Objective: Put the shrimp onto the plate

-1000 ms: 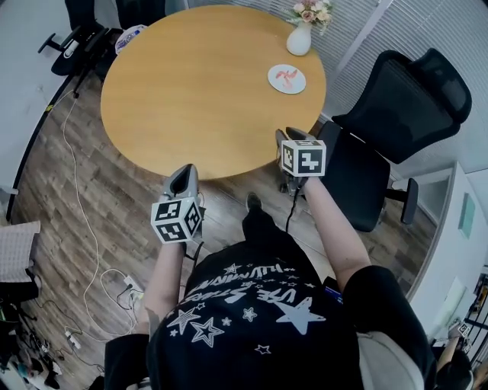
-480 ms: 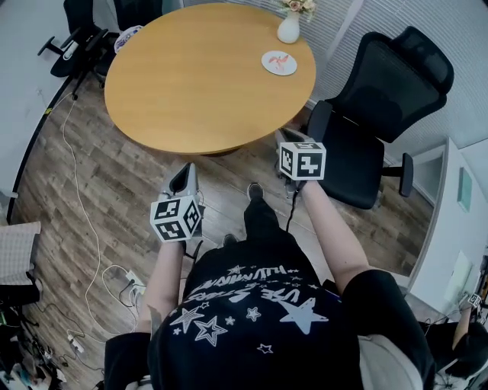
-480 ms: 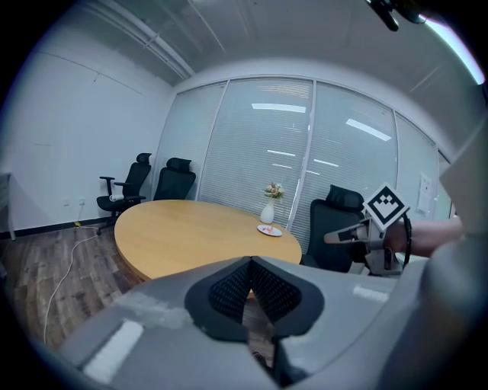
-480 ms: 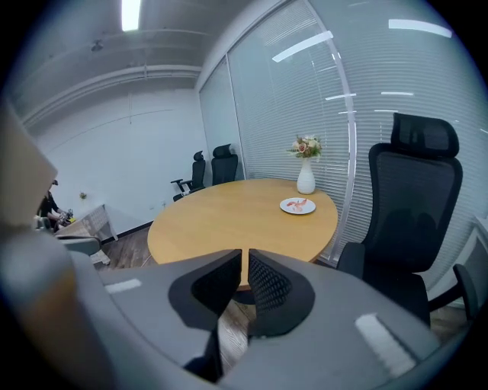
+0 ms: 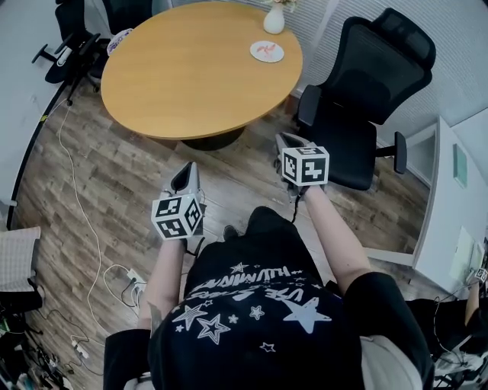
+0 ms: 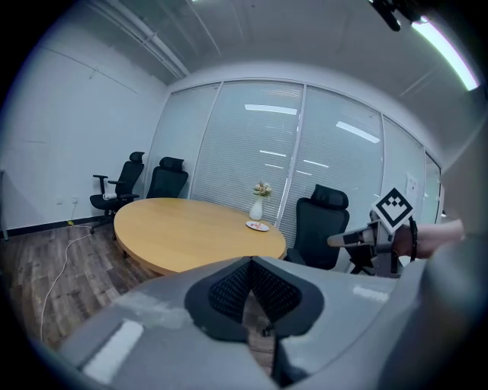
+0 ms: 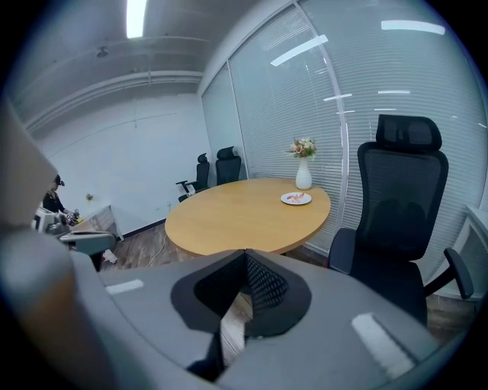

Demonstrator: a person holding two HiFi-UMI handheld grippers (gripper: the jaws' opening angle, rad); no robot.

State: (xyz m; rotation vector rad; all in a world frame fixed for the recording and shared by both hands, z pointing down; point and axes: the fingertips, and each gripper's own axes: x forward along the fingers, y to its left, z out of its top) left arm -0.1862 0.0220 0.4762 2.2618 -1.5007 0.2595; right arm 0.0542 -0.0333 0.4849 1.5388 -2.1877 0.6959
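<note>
On the far plate point(image 5: 279, 54) lies the shrimp point(image 5: 264, 49)

Pink shrimp point(image 5: 265, 49) lies on round white plate point(image 5: 278, 55)

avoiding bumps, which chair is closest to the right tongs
The black chair right of the table; the other chairs stand at its far left.

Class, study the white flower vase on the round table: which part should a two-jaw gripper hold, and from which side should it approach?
Probably the vase by its narrower upper part, just under the flowers, jaws level, coming sideways across the table. It stands upright, its belly is wide and rounded, the flowers block the top, and blinds stand close behind.
</note>
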